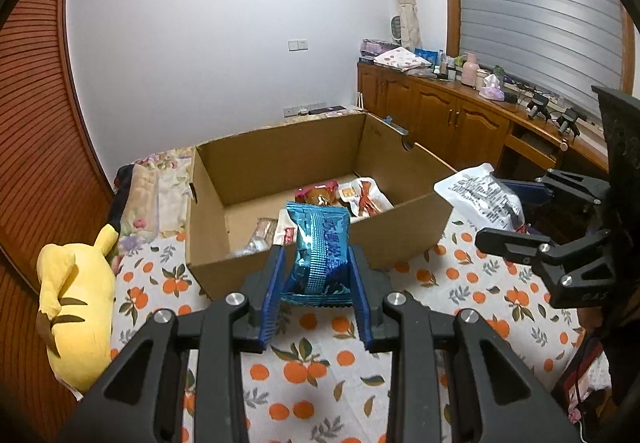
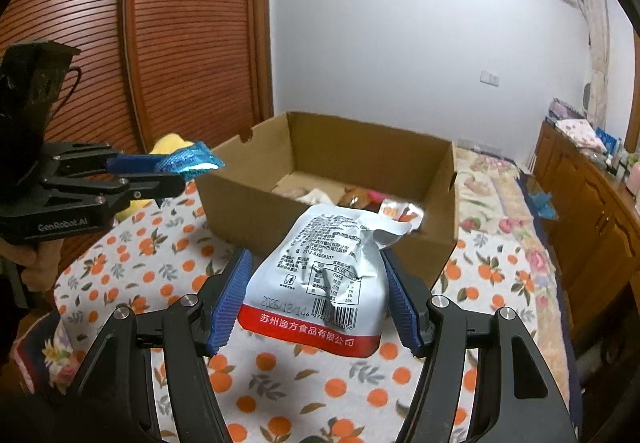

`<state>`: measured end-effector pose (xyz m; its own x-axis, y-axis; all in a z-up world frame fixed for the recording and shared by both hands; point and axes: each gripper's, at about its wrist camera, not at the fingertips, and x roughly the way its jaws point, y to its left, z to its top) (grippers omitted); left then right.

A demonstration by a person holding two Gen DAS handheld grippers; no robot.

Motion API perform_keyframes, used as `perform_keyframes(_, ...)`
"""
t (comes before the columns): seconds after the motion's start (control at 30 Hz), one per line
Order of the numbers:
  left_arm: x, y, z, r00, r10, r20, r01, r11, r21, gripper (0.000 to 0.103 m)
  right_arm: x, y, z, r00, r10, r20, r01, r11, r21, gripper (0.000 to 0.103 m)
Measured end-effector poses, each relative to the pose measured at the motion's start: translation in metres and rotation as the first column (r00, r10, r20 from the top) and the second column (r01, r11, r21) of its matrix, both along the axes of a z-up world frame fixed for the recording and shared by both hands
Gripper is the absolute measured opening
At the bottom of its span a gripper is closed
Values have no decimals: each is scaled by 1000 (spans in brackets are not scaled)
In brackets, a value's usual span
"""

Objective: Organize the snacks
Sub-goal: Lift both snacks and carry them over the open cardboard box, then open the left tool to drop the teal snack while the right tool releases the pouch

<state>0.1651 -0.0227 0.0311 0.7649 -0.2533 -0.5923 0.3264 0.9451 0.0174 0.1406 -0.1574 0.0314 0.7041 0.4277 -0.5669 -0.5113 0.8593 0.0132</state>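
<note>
Closest up, the left gripper has its jaws clamped on a shiny blue snack packet, held above the orange-print blanket. The right gripper is pinching a white pouch with a red bottom strip (barcode side up). Just past both sits the open cardboard box, a few snacks already inside. A yellow plush lies off left.
</note>
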Motion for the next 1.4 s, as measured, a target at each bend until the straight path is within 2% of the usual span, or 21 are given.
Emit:
perform_keyframes(0.4, 53, 0, 0, 1000, 10, -20, -10, 1000, 4, 29, 48, 3, 10, 1000, 10, 8, -10, 1000, 3, 66)
perform_keyframes(0.73, 104, 0, -22, 997, 19, -77, -18, 1000, 11, 30, 82, 5, 4, 1000, 6, -9, -6, 1000, -7, 66)
perform_keyframes(1.13, 137, 8, -36, 990, 61, -126, -58, 998, 26, 33, 134, 18, -17, 997, 12, -80, -15, 999, -38, 66)
perform_keyframes(1.4, 148, 13, -37, 989, 72, -126, -70, 997, 26, 35, 162, 38, -31, 990, 29, -136, -46, 992, -120, 66)
